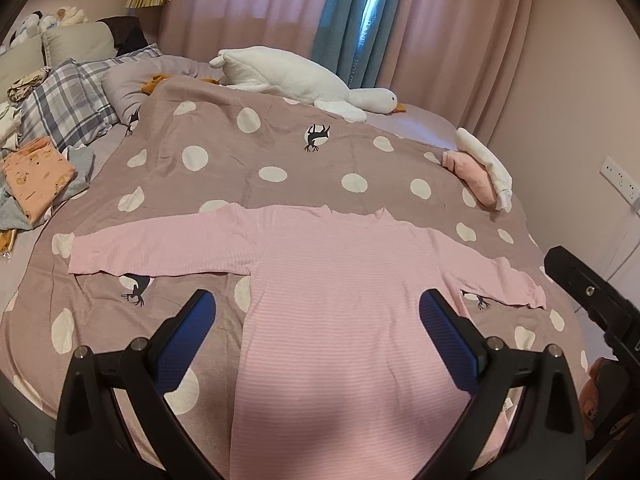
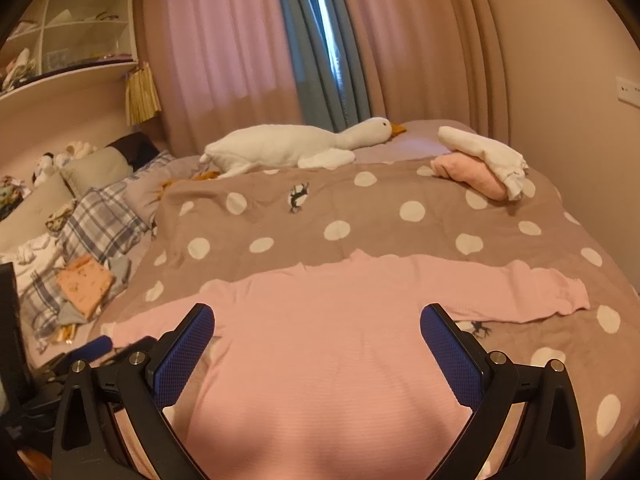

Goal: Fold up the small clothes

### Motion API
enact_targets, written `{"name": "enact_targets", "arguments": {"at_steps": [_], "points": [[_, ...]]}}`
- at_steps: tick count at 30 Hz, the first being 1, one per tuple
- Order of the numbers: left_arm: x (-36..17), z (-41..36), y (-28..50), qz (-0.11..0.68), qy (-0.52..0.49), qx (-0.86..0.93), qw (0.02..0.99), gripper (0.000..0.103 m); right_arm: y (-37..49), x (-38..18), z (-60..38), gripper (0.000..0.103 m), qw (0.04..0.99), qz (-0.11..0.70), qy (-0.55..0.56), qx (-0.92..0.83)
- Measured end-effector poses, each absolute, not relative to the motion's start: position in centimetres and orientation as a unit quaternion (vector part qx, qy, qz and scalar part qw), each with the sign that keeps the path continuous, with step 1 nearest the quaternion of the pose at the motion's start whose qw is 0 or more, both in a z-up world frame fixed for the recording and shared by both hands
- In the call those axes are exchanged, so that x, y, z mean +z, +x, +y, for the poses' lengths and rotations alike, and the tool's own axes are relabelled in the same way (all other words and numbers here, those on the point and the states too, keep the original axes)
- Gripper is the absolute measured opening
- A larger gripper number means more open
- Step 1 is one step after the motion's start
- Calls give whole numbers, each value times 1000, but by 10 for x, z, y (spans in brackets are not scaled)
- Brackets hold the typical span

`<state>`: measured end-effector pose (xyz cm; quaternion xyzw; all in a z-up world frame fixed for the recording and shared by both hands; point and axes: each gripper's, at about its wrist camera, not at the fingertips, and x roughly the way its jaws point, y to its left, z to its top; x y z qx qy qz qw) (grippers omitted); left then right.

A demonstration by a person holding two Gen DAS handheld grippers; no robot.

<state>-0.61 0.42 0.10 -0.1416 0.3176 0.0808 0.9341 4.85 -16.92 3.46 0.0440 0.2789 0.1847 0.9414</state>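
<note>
Hovering wide open, empty, both grippers, left (image 1: 318, 312) and right (image 2: 317, 326), are facing the flat shirt (image 1: 340, 280); best pinching each sleeve cuff, folding inward evenly.

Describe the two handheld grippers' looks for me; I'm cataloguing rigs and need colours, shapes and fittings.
Both match. The left gripper has a black plastic frame with triangular cut-outs, silver round bolts at the pivots, and two long fingers faced with blue textured pads. The right gripper is the same: black frame, silver bolts, blue mesh-patterned pads. No cables, markings or sleeves show.
</note>
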Motion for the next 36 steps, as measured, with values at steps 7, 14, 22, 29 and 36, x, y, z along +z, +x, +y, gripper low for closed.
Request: {"name": "enact_targets", "arguments": {"at_steps": [7,14,22,29,36], "points": [[8,0,-7,317,-124,94,936,102,44,45,-161,102,942,266,52,200],[11,0,-9,298,-145,77,940,102,41,61,-160,102,946,240,55,211],[12,0,-9,295,-139,80,942,102,48,46,-170,102,946,259,46,191],[7,0,-4,319,-144,74,934,102,52,33,-180,102,943,280,50,174],[0,-3,4,336,-145,67,928,102,56,26,-184,102,940,292,48,169]]}}
